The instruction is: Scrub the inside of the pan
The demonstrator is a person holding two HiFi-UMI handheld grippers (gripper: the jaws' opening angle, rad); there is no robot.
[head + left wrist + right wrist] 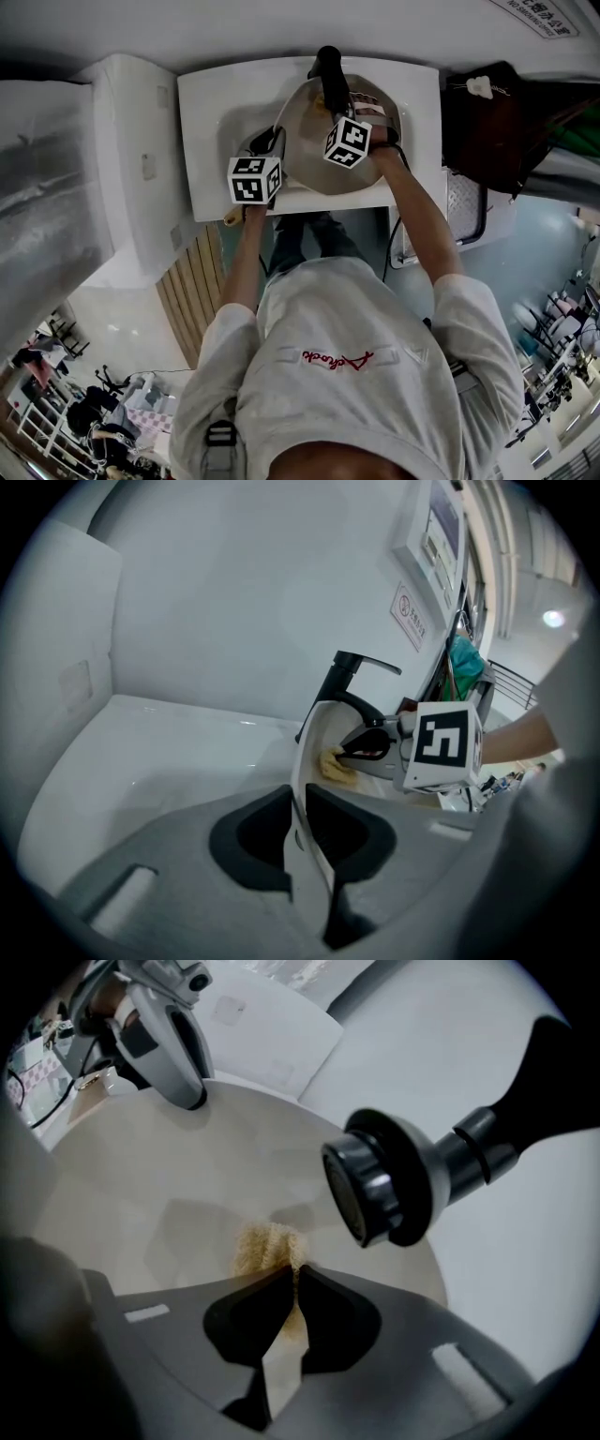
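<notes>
Pale grey short-sleeved T-shirt (375, 394), red script logo (337, 357) (chest). Both left gripper (298, 803) and right gripper (292, 1279): grey shells, dark jaw linings, black-white marker cube (254, 179) each.

Soft, even indoor light casts faint shadows inside the pan (141, 1166), while fisheye edges bend, darken and blur.

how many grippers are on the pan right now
2. The left gripper clamps the rim of the pan on its left side. The right gripper holds a yellow cloth against the pan's inside, below the black faucet. None seems hidden.
</notes>
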